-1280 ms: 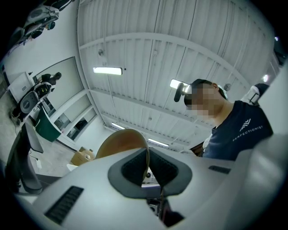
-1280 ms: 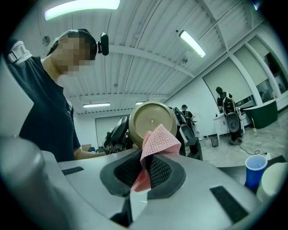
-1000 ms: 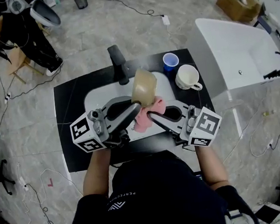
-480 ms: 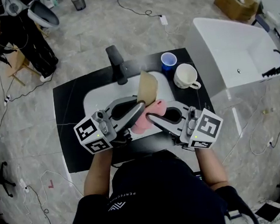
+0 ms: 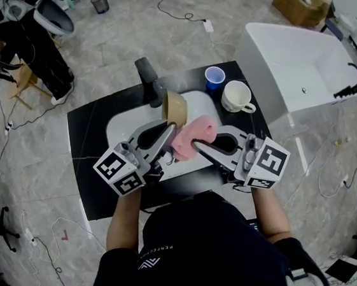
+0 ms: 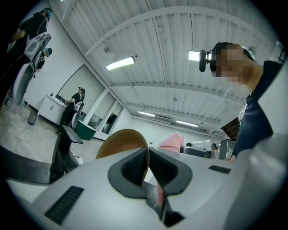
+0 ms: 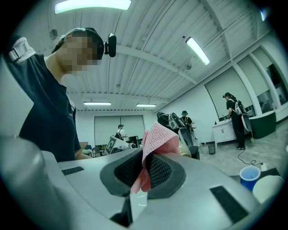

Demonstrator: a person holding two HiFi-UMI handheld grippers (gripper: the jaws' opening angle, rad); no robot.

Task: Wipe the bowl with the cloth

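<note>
A tan bowl [image 5: 176,107] hangs on edge over the white sink [image 5: 122,124]. My left gripper [image 5: 172,127] is shut on its rim; in the left gripper view the thin rim [image 6: 145,158] runs between the dark pads of that gripper [image 6: 146,167]. A pink cloth [image 5: 194,133] is bunched right beside the bowl, touching its lower right side. My right gripper [image 5: 194,145] is shut on the cloth, and in the right gripper view the cloth [image 7: 156,137] stands up out of the gripper [image 7: 144,173].
A black faucet [image 5: 149,81] rises at the sink's far rim. A blue cup [image 5: 214,76] and a white mug [image 5: 238,96] stand on the black counter [image 5: 91,162] at the far right. A white bathtub [image 5: 298,68] sits further right. Other people stand far off.
The left gripper has sunk and tipped, and the bowl has swung lower and leftward over the sink. The pink cloth has come up from under the bowl to its right side.
</note>
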